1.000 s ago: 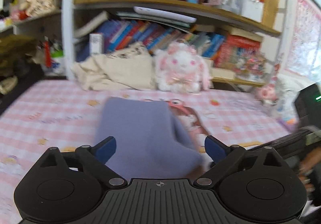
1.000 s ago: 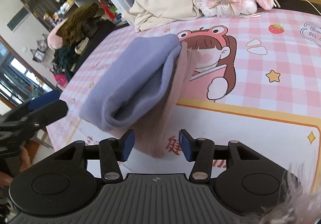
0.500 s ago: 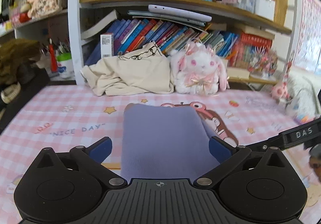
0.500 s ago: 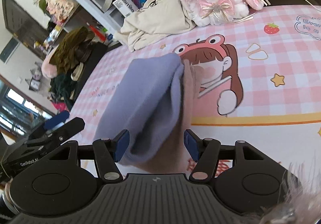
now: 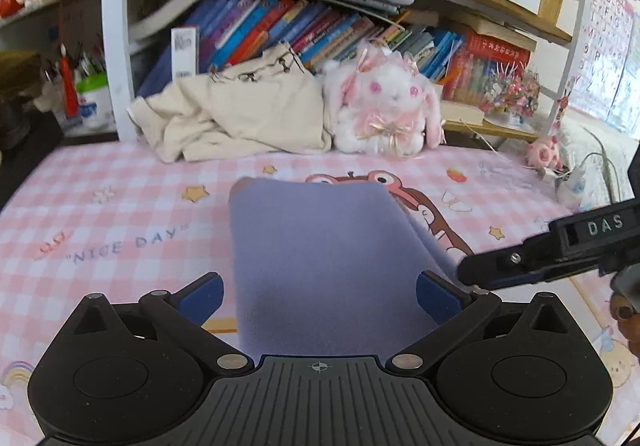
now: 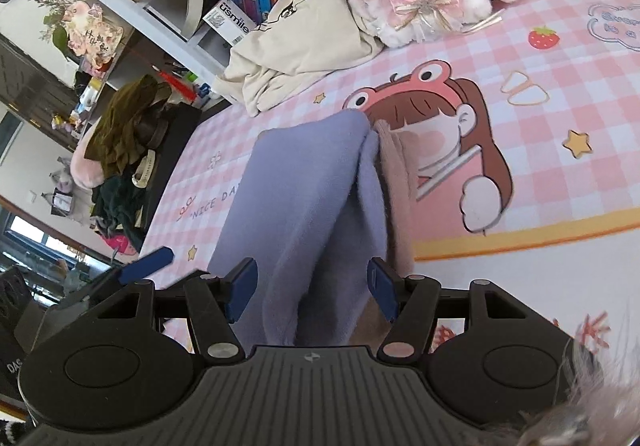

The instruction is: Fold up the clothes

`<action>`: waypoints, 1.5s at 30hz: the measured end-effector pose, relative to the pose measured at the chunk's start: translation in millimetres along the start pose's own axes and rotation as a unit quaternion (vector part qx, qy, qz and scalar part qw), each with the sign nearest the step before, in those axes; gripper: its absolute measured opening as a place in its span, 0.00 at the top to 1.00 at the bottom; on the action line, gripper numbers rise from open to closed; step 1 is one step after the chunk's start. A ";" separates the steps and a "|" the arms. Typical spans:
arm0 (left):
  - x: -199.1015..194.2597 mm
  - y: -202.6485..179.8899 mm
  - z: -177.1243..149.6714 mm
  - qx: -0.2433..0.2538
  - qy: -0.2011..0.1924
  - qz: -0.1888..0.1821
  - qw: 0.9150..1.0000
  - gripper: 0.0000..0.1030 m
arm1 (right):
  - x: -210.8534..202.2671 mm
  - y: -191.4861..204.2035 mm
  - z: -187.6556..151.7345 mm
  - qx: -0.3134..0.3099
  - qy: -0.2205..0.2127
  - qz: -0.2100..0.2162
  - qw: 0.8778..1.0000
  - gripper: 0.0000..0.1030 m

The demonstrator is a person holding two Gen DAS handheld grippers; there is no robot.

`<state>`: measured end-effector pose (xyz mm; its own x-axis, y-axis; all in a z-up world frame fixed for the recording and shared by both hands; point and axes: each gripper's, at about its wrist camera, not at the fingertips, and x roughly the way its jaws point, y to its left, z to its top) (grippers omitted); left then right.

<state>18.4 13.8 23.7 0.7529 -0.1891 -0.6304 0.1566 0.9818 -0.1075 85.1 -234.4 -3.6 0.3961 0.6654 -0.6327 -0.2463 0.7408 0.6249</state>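
Observation:
A folded lavender garment [image 5: 320,262] with a pink inner layer [image 6: 396,182] lies on the pink checked mat [image 5: 100,214]. My left gripper [image 5: 319,292] is open, its blue fingertips either side of the garment's near end. My right gripper [image 6: 312,288] is open too, its fingertips straddling the garment's near folded edge [image 6: 312,230]. The right gripper's finger [image 5: 540,258] reaches in from the right in the left wrist view. The left gripper's fingertip [image 6: 146,260] shows at the left in the right wrist view.
A cream garment [image 5: 236,118] and a white plush rabbit [image 5: 384,110] lie at the back of the mat, below a bookshelf [image 5: 320,26]. Dark clothes [image 6: 124,134] are piled off the mat's left side. A small pink toy [image 5: 542,156] sits at the far right.
Both grippers have drawn closer over the garment, which now lies flatter and more squared. The right gripper's jaws have opened wider around the garment's edge.

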 end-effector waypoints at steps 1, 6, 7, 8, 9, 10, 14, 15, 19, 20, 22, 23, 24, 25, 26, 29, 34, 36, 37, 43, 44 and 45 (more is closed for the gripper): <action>0.9 0.0 -0.4 0.003 0.000 -0.002 1.000 0.00 | 3.8 0.3 2.5 0.003 0.000 0.002 1.000 0.42; 1.6 -4.9 -6.8 0.032 0.000 -0.012 0.999 0.03 | 31.8 -7.4 13.0 0.036 0.015 -0.005 0.999 0.43; 1.8 -7.1 -9.7 0.044 0.001 -0.013 0.999 0.05 | 37.4 -8.2 14.6 0.038 0.017 -0.007 0.999 0.45; 3.3 -10.0 -12.8 0.059 0.005 -0.013 0.998 0.06 | 42.4 -7.4 16.4 0.035 0.017 -0.010 0.999 0.47; 5.7 -13.5 -16.7 0.075 0.012 -0.011 0.997 0.09 | 47.3 -5.6 18.6 0.026 0.017 -0.014 0.999 0.53; 8.6 -16.8 -21.3 0.088 0.019 -0.007 0.996 0.11 | 51.5 -2.8 20.5 0.014 0.017 -0.018 1.000 0.65; 16.3 -25.7 -36.4 0.123 0.035 0.008 0.992 0.11 | 49.8 24.9 17.4 -0.089 -0.006 -0.018 0.996 0.88; 16.6 -25.2 -37.6 0.121 0.037 0.008 0.992 0.11 | 37.7 34.7 10.8 -0.125 -0.024 0.009 0.992 0.88; 17.0 -19.9 -39.5 0.103 0.045 0.000 0.994 0.10 | 11.0 51.4 -11.8 -0.200 -0.057 0.025 0.978 0.88; 17.8 -21.6 -41.9 0.113 0.047 0.006 0.993 0.10 | 19.0 36.6 -10.4 -0.159 -0.045 -0.010 0.986 0.89; 18.5 -24.6 -43.2 0.128 0.047 0.007 0.991 0.10 | 33.3 10.3 -7.2 -0.085 -0.021 -0.049 0.995 0.88; 18.0 -25.7 -43.1 0.132 0.047 0.006 0.990 0.10 | 39.1 -0.3 -5.8 -0.056 -0.011 -0.052 0.997 0.88; 15.8 -25.3 -41.6 0.129 0.047 0.004 0.990 0.10 | 44.8 -10.9 -4.4 -0.027 0.000 -0.054 0.998 0.87; 12.6 -23.7 -39.2 0.124 0.046 0.003 0.991 0.10 | 43.5 -9.9 -3.3 -0.033 -0.001 -0.051 0.998 0.86; 9.4 -22.1 -36.8 0.118 0.045 0.002 0.992 0.10 | 38.0 -6.7 -3.0 -0.044 -0.008 -0.053 0.998 0.79; -6.9 -15.4 -29.9 0.105 0.015 0.001 0.994 0.10 | 15.1 -1.5 -3.9 -0.062 -0.029 -0.053 0.996 0.52; -13.6 -13.6 -26.7 0.104 -0.002 0.002 0.995 0.10 | 15.5 -14.7 -8.8 0.002 0.017 -0.042 0.999 0.42; -5.0 -15.9 -28.2 0.108 0.014 -0.001 0.994 0.10 | 24.1 -14.4 -7.4 0.011 0.025 -0.054 0.998 0.40; 0.8 -17.2 -30.3 0.108 0.026 -0.002 0.994 0.10 | 28.0 -14.1 -6.3 0.013 0.028 -0.063 0.998 0.43; 17.0 -17.7 -40.1 0.092 0.056 0.004 0.994 0.10 | 12.2 31.6 -14.0 -0.129 -0.031 -0.041 0.990 0.85; 15.7 -14.1 -38.7 0.078 0.054 -0.004 0.995 0.09 | -0.5 45.5 -22.3 -0.177 -0.060 -0.020 0.982 0.86; 15.4 -10.6 -37.9 0.065 0.055 -0.010 0.996 0.08 | -10.1 55.7 -30.5 -0.214 -0.077 -0.004 0.974 0.86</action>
<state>4.2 1.2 -14.0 0.6754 -0.1978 -0.7104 0.2566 0.9662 -0.0251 40.4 -197.0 23.6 0.5194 0.6622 -0.5401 -0.5757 0.7383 0.3514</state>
